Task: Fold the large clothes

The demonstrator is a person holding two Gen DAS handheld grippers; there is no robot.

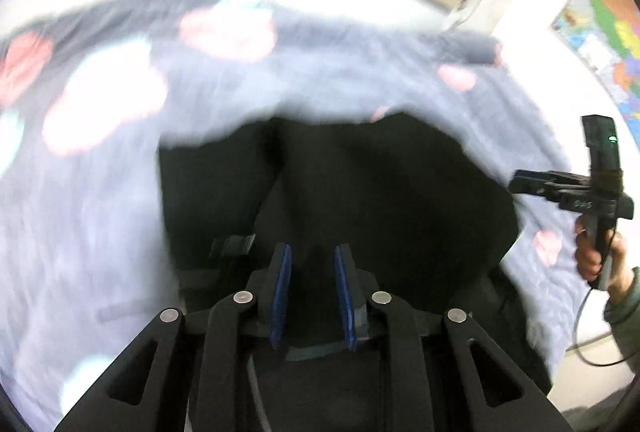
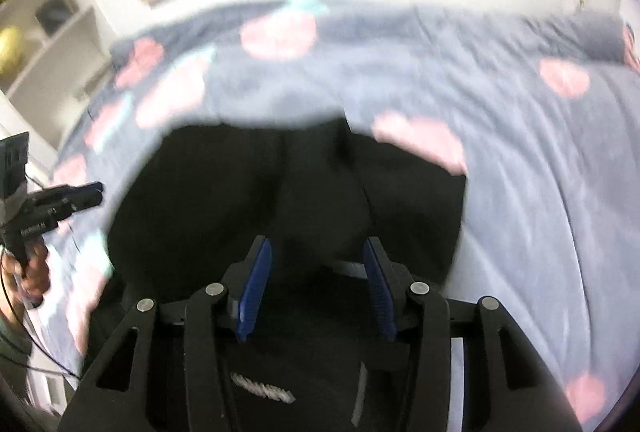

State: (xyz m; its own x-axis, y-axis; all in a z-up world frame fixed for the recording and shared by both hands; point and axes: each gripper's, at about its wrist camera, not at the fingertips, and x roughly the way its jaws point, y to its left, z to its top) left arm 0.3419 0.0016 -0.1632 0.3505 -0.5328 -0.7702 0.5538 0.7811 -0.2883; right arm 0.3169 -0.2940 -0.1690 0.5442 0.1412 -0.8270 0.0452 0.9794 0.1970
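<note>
The black garment (image 1: 340, 184) lies bunched on the bed's strawberry-print blanket (image 1: 80, 192). Left gripper (image 1: 312, 292) and right gripper (image 2: 316, 288) hover with fingers released, empty; ungripped, its fold may slump unevenly.

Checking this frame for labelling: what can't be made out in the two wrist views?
- Black garment: kind and fold state unclear; dark, featureless, lower part hidden behind the left gripper.
- Right wrist view: its near edge is covered by the right gripper; pale lettering below is blurred, unreadable.
- Patterned bedcover: print smeared by motion blur.
- Wall map: cut off by the picture's rim.
</note>
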